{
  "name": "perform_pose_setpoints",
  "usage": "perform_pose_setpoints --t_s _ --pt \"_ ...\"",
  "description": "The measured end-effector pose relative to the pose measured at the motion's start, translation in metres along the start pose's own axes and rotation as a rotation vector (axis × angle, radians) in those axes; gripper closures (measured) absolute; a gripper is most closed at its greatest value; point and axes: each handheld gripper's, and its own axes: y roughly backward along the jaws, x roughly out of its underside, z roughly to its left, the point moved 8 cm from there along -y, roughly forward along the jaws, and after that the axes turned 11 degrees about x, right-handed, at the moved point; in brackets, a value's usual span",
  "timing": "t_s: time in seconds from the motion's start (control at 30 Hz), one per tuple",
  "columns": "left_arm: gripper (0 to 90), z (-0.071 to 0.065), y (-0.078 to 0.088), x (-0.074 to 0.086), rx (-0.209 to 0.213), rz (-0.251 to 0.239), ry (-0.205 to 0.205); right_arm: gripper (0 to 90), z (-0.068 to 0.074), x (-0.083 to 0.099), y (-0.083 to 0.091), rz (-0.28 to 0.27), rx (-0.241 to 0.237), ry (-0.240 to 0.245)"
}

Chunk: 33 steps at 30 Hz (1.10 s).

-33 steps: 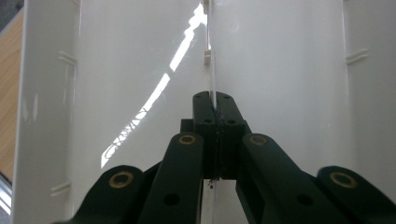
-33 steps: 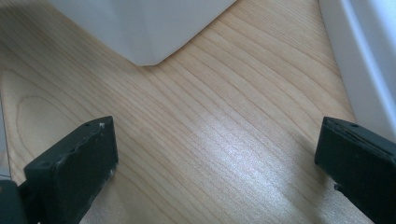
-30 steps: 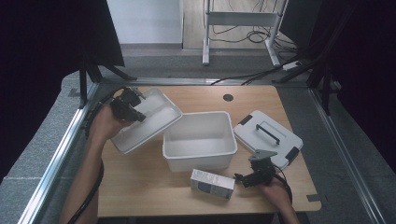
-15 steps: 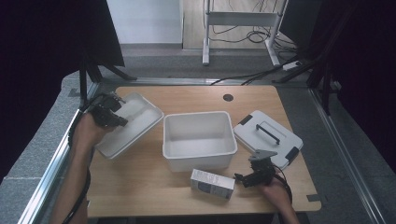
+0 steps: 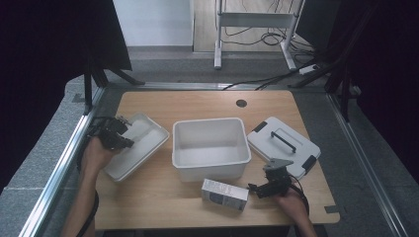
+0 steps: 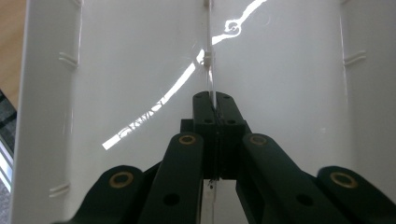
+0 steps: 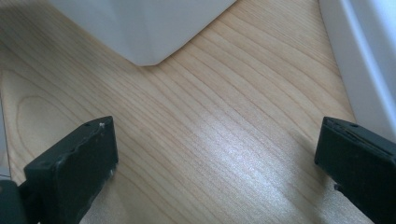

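Clenching my left fingers (image 6: 212,109) on the white tray's (image 5: 143,129) thin rib at frame left, I should lower it flat onto the bench (image 5: 158,207), right fingers (image 7: 219,172) released.

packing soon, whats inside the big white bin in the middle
The white bin shows a bare white floor and walls, with nothing in it. Its near wall hides a strip of the floor just behind it. The small carton lies on the table in front, outside it.

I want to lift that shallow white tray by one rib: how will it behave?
The tray is thin plastic, so probably light. Held off-centre by the left tongs, it may tilt or flex. Its glossy surface may slip.
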Motion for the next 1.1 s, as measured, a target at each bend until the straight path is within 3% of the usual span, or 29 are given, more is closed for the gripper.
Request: perform_pose_setpoints --t_s 0.37,0.67,0.83,0.87,0.93,1.1 --pt "89.1 0.009 -0.038 0.022 -0.013 -0.001 0.038 0.0 0.000 0.000 0.000 0.001 -0.001 0.001" --pt "88.1 0.010 -0.047 0.028 -0.006 -0.017 0.061 0.0 0.000 0.000 0.000 0.000 0.000 0.002" --pt "76.4 0.003 -0.036 0.022 -0.012 -0.067 0.046 0.0 0.000 0.000 0.000 0.000 0.000 -0.002" --pt "68.5 0.001 -0.034 0.020 -0.014 -0.087 0.043 0.0 0.000 0.000 0.000 0.001 -0.001 -0.001" --pt "65.7 -0.005 -0.029 0.017 -0.013 -0.110 0.031 0.0 0.000 0.000 0.000 0.001 -0.001 -0.001" --pt "44.7 -0.024 -0.023 0.008 0.009 -0.175 0.006 0.0 -0.001 0.000 0.000 0.002 0.008 -0.006"
